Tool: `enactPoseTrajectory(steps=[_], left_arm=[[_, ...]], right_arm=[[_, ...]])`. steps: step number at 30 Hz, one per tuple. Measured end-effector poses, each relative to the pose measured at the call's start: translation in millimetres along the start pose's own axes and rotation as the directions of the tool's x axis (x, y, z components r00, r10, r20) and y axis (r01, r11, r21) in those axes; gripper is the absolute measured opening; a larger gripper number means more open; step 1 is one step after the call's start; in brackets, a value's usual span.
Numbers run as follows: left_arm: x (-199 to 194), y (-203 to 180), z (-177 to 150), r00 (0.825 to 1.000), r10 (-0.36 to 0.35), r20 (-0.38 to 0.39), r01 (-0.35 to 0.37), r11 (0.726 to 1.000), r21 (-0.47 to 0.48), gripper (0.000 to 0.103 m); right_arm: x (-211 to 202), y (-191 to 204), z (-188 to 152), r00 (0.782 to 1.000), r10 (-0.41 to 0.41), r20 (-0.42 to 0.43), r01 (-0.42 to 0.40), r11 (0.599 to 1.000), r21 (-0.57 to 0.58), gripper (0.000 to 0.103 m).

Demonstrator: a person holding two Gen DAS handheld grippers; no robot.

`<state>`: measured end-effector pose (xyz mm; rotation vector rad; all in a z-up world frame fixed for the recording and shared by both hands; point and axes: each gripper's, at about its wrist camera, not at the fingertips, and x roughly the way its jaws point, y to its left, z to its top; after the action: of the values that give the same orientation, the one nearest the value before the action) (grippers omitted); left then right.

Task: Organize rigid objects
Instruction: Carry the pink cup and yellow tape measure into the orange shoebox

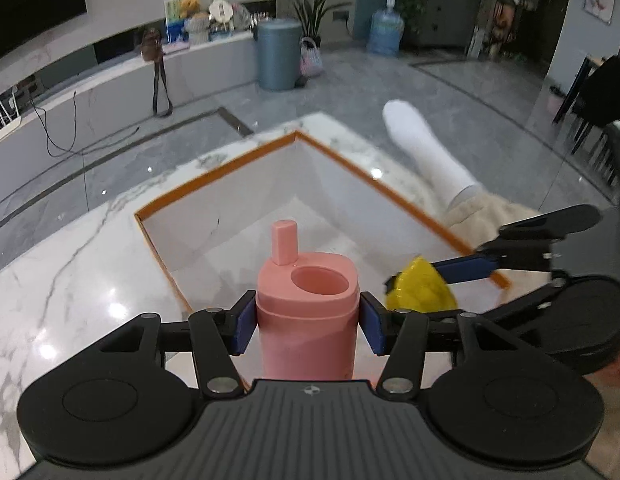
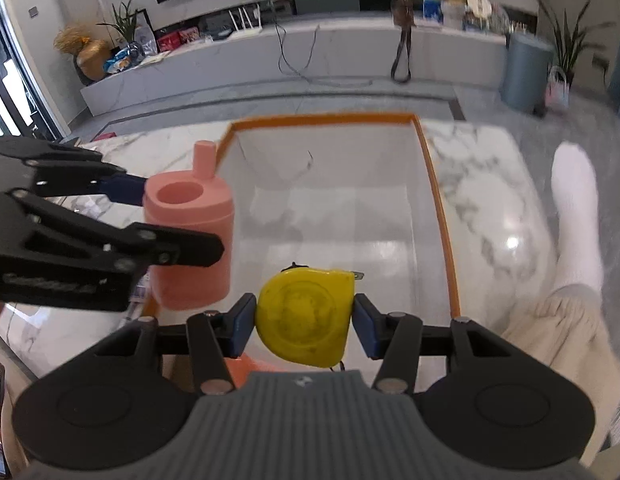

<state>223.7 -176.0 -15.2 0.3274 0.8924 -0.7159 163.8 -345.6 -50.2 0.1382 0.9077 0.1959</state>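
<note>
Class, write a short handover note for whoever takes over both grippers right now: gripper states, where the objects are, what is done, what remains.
Left gripper: shut on the pink bottle, held upright over the near edge of the orange-rimmed box.
Right gripper: shut on the yellow tape measure, held above the box's near end.
Done: both items picked up.
Left: nothing visible inside the box yet; probably lower each in and release.

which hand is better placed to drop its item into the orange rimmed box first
Right, probably. The right gripper holds the yellow tape measure already over the box's white floor, inside the orange rim. The left gripper holds the pink bottle at the box's near corner.
</note>
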Motion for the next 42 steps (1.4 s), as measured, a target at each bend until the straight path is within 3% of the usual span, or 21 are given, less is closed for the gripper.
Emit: enactPoseTrajectory(steps=[7, 14, 21, 29, 34, 42], left_arm=[[34.0, 9.8, -7.9, 0.996, 0.003, -0.092, 0.008, 0.994, 0.113, 0.061], [43.9, 7.4, -23.0, 0.985, -0.052, -0.162, 0.099, 0.951, 0.295, 0.062], [53.0, -5.8, -29.6, 0.974, -0.030, -0.225, 0.113, 0.924, 0.365, 0.061], [59.8, -21.3, -35.1, 0.944, 0.029, -0.329, 0.151, 0.847, 0.510, 0.062], [63.2, -19.3, -31.6, 0.931, 0.046, -0.362, 0.157, 0.844, 0.512, 0.066], [45.0, -9.8, -27.1, 0.945, 0.010, -0.326, 0.147, 0.879, 0.454, 0.069]], right_arm=[[38.7, -9.2, 1.6, 0.998, 0.036, -0.060, -0.035, 0.999, 0.013, 0.053], [54.6, -26.0, 0.3, 0.990, 0.094, -0.107, -0.079, 0.987, 0.137, 0.053], [68.2, -16.7, 6.2, 0.984, 0.111, -0.143, -0.085, 0.981, 0.172, 0.053], [88.2, -11.6, 5.6, 0.976, 0.109, -0.186, -0.066, 0.972, 0.224, 0.053], [97.5, -10.9, 4.6, 0.971, 0.103, -0.216, -0.051, 0.971, 0.233, 0.053], [99.9, -6.6, 5.2, 0.966, 0.084, -0.246, -0.027, 0.974, 0.226, 0.053]])
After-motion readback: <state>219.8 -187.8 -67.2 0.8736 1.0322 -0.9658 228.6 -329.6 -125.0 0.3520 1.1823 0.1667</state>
